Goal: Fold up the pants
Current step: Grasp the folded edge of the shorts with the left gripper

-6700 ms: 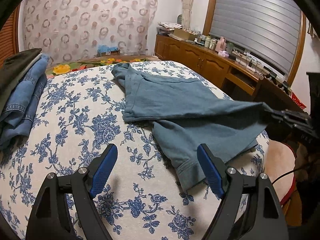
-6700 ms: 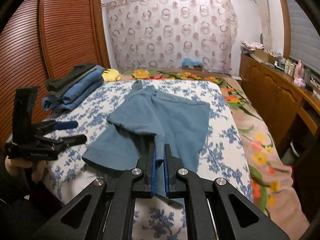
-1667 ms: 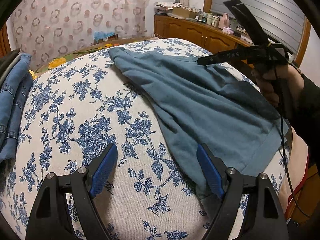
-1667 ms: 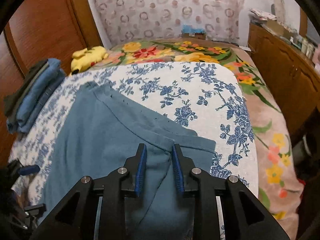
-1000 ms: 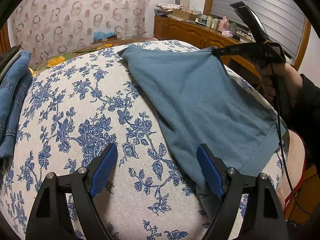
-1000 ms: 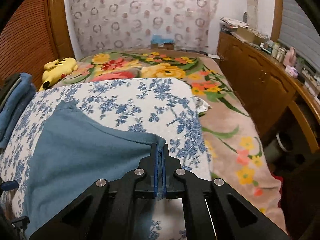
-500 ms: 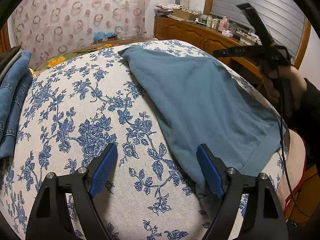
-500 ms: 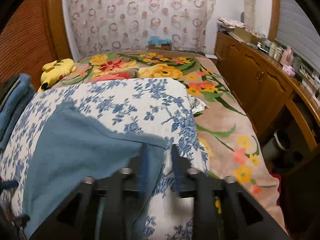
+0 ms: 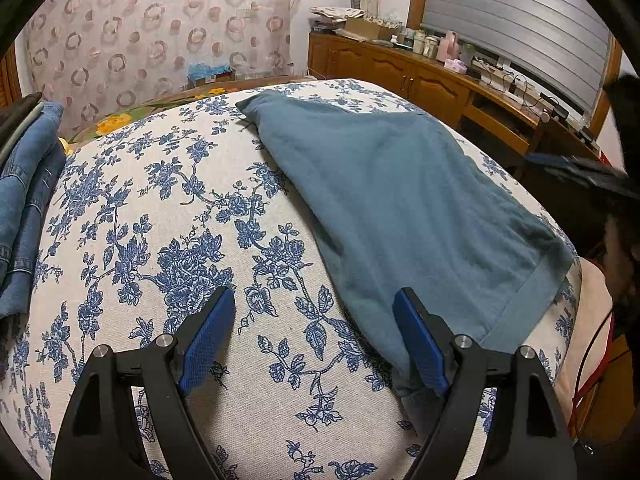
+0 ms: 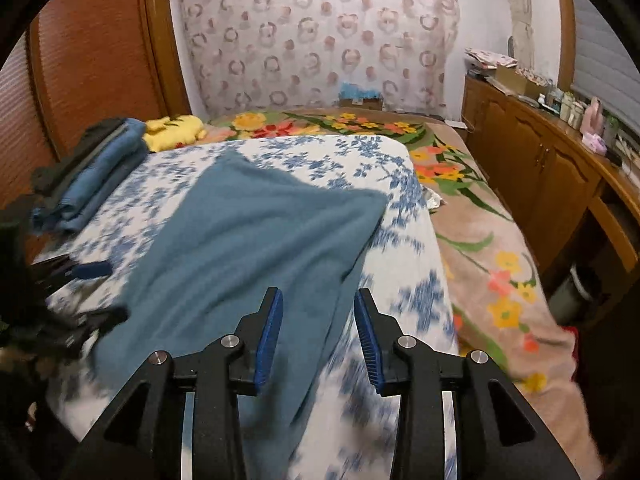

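Observation:
The teal pants [image 9: 400, 200] lie flat in one folded layer on the bed's blue-flowered cover [image 9: 160, 220], waistband end at the near right. My left gripper [image 9: 314, 296] stands wide open low over the cover, and its right finger [image 9: 420, 344] hangs over the pants' near edge without pinching it. In the right wrist view the pants [image 10: 248, 248] spread ahead. My right gripper [image 10: 318, 294] is open above their near right edge, with cloth below the jaws but not pressed by the pads. The left gripper [image 10: 102, 292] shows blurred at the left.
A stack of folded jeans and dark clothes [image 10: 92, 176] sits at the bed's far left. A yellow plush toy [image 10: 176, 130] lies beyond it. A flowered blanket [image 10: 480, 240] drapes the bed's right side, and wooden cabinets [image 10: 540, 168] line the right wall.
My right gripper let go of the pants' corner, opened and drew back towards the near edge. The lifted corner dropped flat onto the cover. The left gripper stayed put.

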`<state>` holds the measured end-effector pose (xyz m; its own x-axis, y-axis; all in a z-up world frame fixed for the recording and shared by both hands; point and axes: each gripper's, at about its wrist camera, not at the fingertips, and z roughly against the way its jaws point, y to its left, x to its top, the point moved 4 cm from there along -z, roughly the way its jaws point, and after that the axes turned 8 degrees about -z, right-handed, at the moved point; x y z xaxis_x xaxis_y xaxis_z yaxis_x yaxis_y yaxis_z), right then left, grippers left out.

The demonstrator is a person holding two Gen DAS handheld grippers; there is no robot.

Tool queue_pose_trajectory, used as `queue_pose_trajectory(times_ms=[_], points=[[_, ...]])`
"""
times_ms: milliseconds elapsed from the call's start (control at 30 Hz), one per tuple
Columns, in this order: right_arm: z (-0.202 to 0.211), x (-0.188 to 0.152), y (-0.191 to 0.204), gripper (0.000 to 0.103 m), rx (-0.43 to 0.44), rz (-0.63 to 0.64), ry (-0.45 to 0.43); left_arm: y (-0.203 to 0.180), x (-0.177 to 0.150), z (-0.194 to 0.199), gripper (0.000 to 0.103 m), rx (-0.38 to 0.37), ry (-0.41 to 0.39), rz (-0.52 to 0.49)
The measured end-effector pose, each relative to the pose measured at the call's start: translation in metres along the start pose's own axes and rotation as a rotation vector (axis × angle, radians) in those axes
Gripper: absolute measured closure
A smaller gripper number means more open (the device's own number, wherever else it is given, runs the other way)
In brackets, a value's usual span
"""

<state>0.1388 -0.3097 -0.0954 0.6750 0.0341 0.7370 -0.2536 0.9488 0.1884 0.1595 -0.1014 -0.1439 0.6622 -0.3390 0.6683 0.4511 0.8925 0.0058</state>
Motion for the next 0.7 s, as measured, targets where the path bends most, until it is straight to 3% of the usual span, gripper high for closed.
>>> queue_pose_trajectory(times_ms=[400, 567, 700], points=[[0.023, -0.047, -0.002, 0.065, 0.024, -0.073, 0.033, 0.005, -0.005, 0.013, 0.021, 0.025, -0.013, 0.020], [0.026, -0.056, 0.000, 0.065, 0.033, -0.094, 0.030, -0.005, -0.018, 0.031, 0.021, -0.007, -0.023, 0.009], [0.026, -0.059, 0.007, 0.074, 0.041, -0.081, 0.028, -0.023, -0.025, 0.038, 0.021, -0.029, -0.032, -0.013]])
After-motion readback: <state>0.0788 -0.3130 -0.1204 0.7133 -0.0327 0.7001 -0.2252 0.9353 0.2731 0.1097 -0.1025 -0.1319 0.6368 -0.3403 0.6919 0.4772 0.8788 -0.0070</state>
